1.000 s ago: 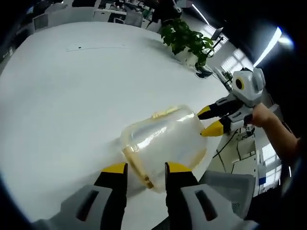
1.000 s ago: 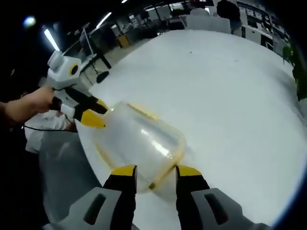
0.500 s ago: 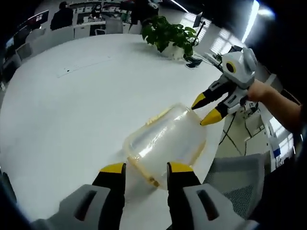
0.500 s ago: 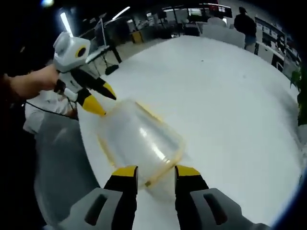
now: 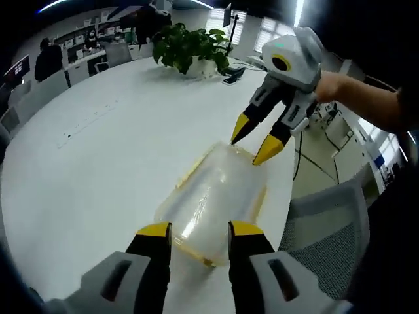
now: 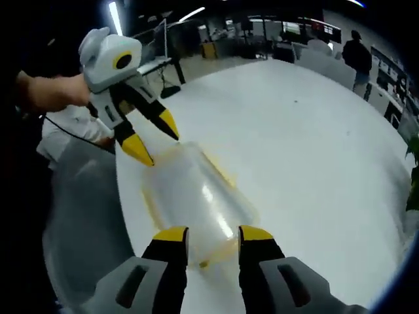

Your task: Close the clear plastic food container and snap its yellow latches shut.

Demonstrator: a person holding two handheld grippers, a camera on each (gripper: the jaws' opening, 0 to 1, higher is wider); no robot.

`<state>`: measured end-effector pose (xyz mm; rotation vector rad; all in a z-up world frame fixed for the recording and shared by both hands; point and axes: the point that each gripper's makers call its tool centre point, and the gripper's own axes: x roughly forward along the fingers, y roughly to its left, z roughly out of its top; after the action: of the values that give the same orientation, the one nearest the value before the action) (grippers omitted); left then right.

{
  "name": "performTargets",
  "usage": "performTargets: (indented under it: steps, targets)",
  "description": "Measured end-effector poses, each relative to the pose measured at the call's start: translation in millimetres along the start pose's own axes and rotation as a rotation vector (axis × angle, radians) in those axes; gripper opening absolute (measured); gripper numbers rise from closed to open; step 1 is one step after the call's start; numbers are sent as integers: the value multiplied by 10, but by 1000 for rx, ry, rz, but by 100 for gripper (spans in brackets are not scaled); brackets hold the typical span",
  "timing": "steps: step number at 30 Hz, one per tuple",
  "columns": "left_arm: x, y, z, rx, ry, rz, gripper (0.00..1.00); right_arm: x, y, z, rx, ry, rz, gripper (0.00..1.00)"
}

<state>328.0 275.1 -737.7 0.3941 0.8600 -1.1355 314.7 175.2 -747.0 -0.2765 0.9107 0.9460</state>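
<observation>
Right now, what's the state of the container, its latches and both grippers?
Clear plastic food container: on the white table near its edge, lid on.
Yellow latches: too blurred to tell if snapped.
Left gripper: open, at one end of the container.
Right gripper: open, at the opposite end.

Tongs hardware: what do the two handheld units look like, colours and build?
Both match: grey moulded bodies with black jaws tipped in yellow pads. The right tongs taper to pointed yellow tips below a white-grey housing held in a hand. The left tongs look the same, with a thin black cable nearby.
</observation>
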Motion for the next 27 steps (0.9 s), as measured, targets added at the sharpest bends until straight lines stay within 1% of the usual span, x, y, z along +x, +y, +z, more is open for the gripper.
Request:
performTargets:
  steps: [1, 3, 4, 7, 9, 11, 13, 15, 17, 21, 25, 27]
  targets:
    - [0, -3, 3, 4, 2, -1, 33, 13, 0, 4, -4, 3, 3, 29]
    - [22, -22, 14, 38, 13, -10, 33, 29, -7, 5, -15, 9, 6, 29]
    - [36, -31, 33, 70, 12, -15, 33, 28, 16, 15, -31, 8, 13, 29]
    - [61, -60, 34, 120, 28, -21, 33, 48, 58, 28, -59, 12, 30, 30]
    - [75, -96, 69, 169, 16, -39, 33, 64, 66, 60, -98, 6, 33, 32]
    - [84, -112, 77, 193, 17, -39, 33, 74, 78, 88, -111, 2, 39, 33]
    - [108, -146, 84, 208, 18, -53, 33, 92, 116, 133, -128, -6, 59, 32]
    - [144, -166, 68, 239, 35, -58, 33, 109, 148, 161, -140, -6, 72, 32]
    - [174, -187, 58, 260, 47, -61, 33, 144, 173, 179, -152, -1, 82, 32]
    - [202, -237, 96, 282, 44, -70, 33, 205, 210, 205, -180, 9, 96, 32]
    - [241, -266, 120, 313, 46, -73, 33, 246, 247, 262, -197, 2, 106, 31]
    - [289, -265, 128, 312, 54, -77, 33, 276, 275, 279, -201, 6, 112, 31]
